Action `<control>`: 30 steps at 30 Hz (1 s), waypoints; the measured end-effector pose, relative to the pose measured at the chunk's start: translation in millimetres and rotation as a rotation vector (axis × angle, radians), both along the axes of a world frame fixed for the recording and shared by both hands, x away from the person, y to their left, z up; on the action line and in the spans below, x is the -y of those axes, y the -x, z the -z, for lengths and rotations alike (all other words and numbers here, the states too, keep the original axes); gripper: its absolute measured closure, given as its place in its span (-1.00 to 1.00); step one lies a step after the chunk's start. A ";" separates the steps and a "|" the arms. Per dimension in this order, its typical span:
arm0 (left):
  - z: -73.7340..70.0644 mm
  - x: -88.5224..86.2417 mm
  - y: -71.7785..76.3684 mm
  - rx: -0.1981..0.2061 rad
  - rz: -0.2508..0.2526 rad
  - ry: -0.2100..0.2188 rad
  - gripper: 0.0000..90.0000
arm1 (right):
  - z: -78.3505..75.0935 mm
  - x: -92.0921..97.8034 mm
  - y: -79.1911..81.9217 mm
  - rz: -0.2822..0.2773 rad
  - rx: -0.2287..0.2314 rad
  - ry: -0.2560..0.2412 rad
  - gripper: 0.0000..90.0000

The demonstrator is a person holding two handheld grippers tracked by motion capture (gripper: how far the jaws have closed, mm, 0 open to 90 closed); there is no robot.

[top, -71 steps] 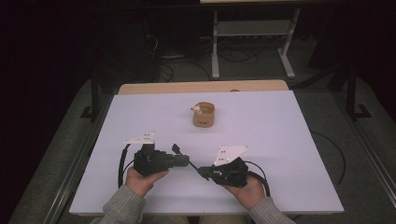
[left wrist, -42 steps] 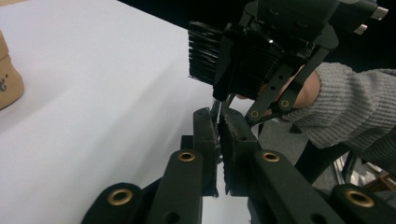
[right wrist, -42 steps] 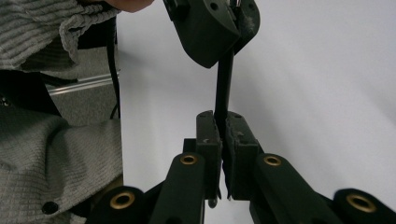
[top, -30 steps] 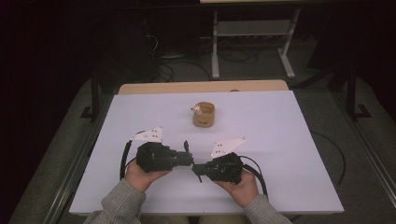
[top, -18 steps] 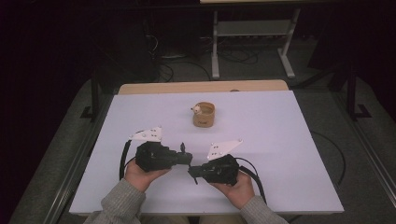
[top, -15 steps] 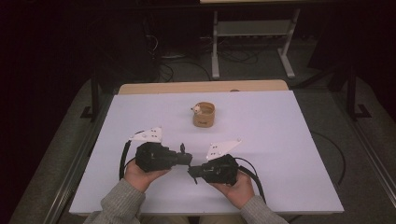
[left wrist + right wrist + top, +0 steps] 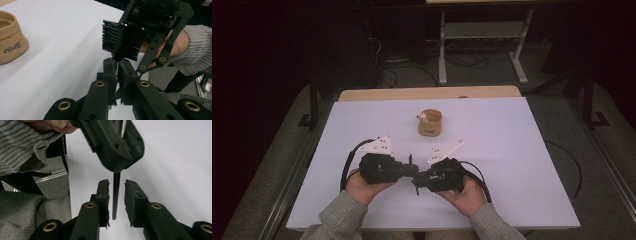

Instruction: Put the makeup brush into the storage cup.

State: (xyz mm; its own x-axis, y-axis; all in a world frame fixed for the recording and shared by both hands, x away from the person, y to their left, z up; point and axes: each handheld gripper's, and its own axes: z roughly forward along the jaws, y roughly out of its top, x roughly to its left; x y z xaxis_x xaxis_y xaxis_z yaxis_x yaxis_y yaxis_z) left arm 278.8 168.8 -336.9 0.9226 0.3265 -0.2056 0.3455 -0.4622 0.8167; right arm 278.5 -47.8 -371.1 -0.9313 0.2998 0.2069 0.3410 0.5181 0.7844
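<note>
Near the front edge of the white bench (image 7: 522,150), the left tool (image 7: 410,161) and the right tool (image 7: 416,186) meet tip to tip, each held in a hand with a grey sleeve (image 7: 337,220). The left tool is clamped on a thin black rod (image 7: 115,195), and in the right gripper view that rod hangs between the right tool's parted jaws without touching either pad. A small tan fabric cup (image 7: 430,123) stands well apart, toward the bench's far side.
</note>
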 end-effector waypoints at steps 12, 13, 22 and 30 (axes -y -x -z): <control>-0.9 -1.4 2.4 0.027 -0.004 -0.016 0.65 | 2.4 -1.4 0.9 -0.020 -0.010 -0.019 0.88; -1.0 -2.2 3.4 0.021 -0.017 -0.012 0.61 | 2.7 -0.4 0.2 -0.020 -0.005 -0.016 0.88; -2.0 -23.6 8.5 0.044 -0.065 -0.003 0.50 | 9.2 15.6 -3.6 0.010 -0.027 -0.013 0.88; 14.0 -34.5 11.1 0.026 -0.110 -0.033 0.41 | 9.7 33.0 -14.0 0.047 -0.052 -0.018 0.88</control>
